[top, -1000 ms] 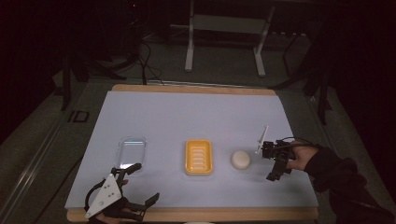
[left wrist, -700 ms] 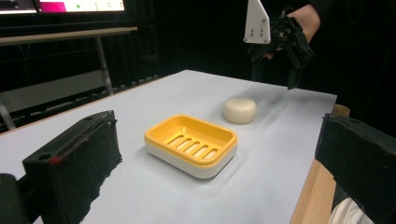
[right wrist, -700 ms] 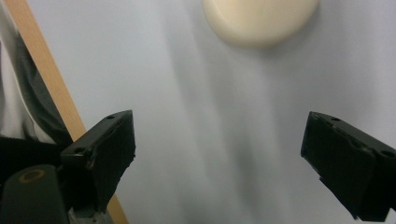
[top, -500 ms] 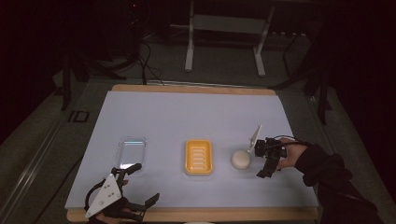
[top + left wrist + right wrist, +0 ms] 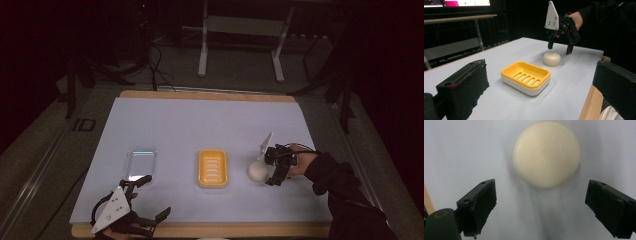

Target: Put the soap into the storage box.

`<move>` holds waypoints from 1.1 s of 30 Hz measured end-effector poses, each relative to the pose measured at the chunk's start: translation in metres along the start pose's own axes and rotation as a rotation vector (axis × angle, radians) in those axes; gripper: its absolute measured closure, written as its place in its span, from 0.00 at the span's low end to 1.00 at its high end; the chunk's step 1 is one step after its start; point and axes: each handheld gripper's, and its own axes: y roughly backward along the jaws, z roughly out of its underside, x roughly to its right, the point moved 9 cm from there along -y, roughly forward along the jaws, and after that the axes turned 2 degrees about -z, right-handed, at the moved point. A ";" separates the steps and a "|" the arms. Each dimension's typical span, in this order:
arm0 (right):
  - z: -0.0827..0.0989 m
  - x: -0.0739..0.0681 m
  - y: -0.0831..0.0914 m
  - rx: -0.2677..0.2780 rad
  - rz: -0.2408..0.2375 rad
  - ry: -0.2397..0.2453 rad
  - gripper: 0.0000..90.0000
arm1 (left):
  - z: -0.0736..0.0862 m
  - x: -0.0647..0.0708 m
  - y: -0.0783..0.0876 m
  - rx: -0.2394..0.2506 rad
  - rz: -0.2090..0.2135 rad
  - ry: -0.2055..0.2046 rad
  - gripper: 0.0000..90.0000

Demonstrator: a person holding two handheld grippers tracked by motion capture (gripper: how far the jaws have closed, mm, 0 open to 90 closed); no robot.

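Dark floor and metal stands surround the pale table. Over the last second the right gripper has moved in from beside the round bar of soap to hover over it, jaws spread wide with the soap between and ahead of them, not yet touching; a grasp looks imminent. The soap lies flat just right of the yellow soap dish; being a round puck, it has no long axis or heading. The left gripper rests wide open at the near edge, by a clear lid.
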 end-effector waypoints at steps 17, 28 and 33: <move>-0.015 0.005 -0.025 0.023 -0.005 0.043 0.15 | 0.000 0.001 0.000 -0.001 0.004 0.001 0.00; -0.021 0.006 -0.032 0.015 -0.004 0.041 0.19 | 0.001 0.001 0.000 -0.002 0.005 0.000 0.00; -0.023 0.007 -0.033 0.002 0.003 0.034 0.25 | 0.001 0.001 0.000 -0.002 0.005 0.001 0.00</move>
